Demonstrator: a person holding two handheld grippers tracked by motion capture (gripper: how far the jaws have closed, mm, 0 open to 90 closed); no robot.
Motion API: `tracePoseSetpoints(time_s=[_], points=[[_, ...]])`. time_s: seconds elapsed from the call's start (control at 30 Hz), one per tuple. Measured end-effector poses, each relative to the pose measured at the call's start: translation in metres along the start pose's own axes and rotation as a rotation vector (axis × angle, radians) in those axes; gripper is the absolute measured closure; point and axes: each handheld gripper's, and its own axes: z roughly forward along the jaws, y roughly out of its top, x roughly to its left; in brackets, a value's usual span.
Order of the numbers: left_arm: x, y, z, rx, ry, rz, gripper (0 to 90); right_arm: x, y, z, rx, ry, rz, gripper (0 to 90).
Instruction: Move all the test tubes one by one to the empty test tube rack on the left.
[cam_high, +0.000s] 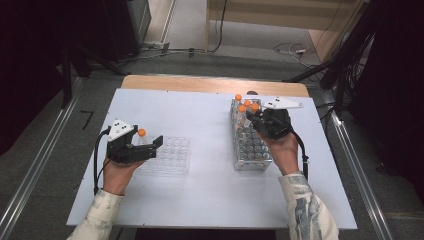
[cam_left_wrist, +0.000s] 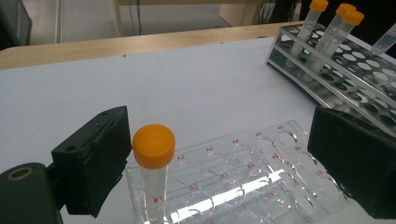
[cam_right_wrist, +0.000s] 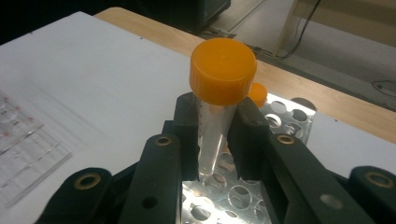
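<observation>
A clear tube with an orange cap (cam_left_wrist: 154, 145) stands in the corner slot of the clear plastic rack (cam_left_wrist: 261, 186). My left gripper (cam_left_wrist: 219, 168) is open around it, the tube close beside one pad and the other pad far off. From above, the left gripper (cam_high: 145, 144) sits at the left end of the clear rack (cam_high: 172, 160). My right gripper (cam_right_wrist: 217, 135) is shut on another orange-capped tube (cam_right_wrist: 223, 70), holding it upright with its tip just above the metal rack (cam_right_wrist: 243, 196). In the high view the right gripper (cam_high: 254, 117) hovers over the metal rack's (cam_high: 250, 150) far end.
Three more orange-capped tubes (cam_left_wrist: 345, 9) stand at the far end of the metal rack (cam_left_wrist: 369, 74). The white board (cam_high: 210, 120) lies on a wooden table. Cables trail on the floor beyond, and dark equipment flanks both sides.
</observation>
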Motion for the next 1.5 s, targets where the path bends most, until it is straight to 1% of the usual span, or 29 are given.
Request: tracePoseSetpoints(time_s=[0.1, 0.2, 0.3, 0.43, 0.6, 0.77, 0.9, 1.0, 1.1, 1.27, 1.5], points=[[-0.001, 0.000, -0.001, -0.001, -0.001, -0.001, 6.8, 0.006, 0.001, -0.002, -0.004, 0.018, -0.014, 72.2], [-0.001, 0.001, -0.001, -0.003, 0.002, -0.001, 6.7, 0.012, 0.001, -0.003, -0.004, 0.041, -0.015, 72.2], [-0.002, 0.001, -0.002, -0.008, 0.000, 0.001, 6.7, 0.017, 0.000, -0.003, -0.001, 0.067, -0.031, 72.2], [-0.004, 0.001, -0.002, -0.010, -0.013, 0.000, 6.8, 0.026, -0.001, -0.003, -0.003, 0.094, -0.044, 72.2], [-0.009, 0.002, -0.002, -0.013, -0.026, 0.011, 6.8, 0.039, -0.001, 0.000, -0.004, 0.132, -0.063, 72.2], [-0.013, 0.004, -0.005, -0.022, -0.039, 0.017, 7.2, 0.054, -0.005, 0.004, 0.004, 0.175, -0.089, 72.2], [-0.018, 0.006, -0.007, -0.027, -0.050, 0.026, 7.3, 0.064, -0.007, 0.005, 0.016, 0.198, -0.112, 72.2], [-0.021, 0.007, -0.008, -0.030, -0.059, 0.035, 7.3, 0.069, -0.009, 0.007, 0.021, 0.210, -0.124, 72.2], [-0.023, 0.008, -0.009, -0.037, -0.063, 0.033, 7.4, 0.071, -0.011, 0.009, 0.024, 0.225, -0.118, 72.2], [-0.027, 0.007, -0.008, -0.025, -0.071, 0.048, 7.5, 0.076, -0.015, 0.014, 0.034, 0.239, -0.113, 72.2], [-0.038, 0.006, -0.006, -0.018, -0.103, 0.068, 7.5, 0.085, -0.019, 0.018, 0.058, 0.261, -0.139, 72.2]])
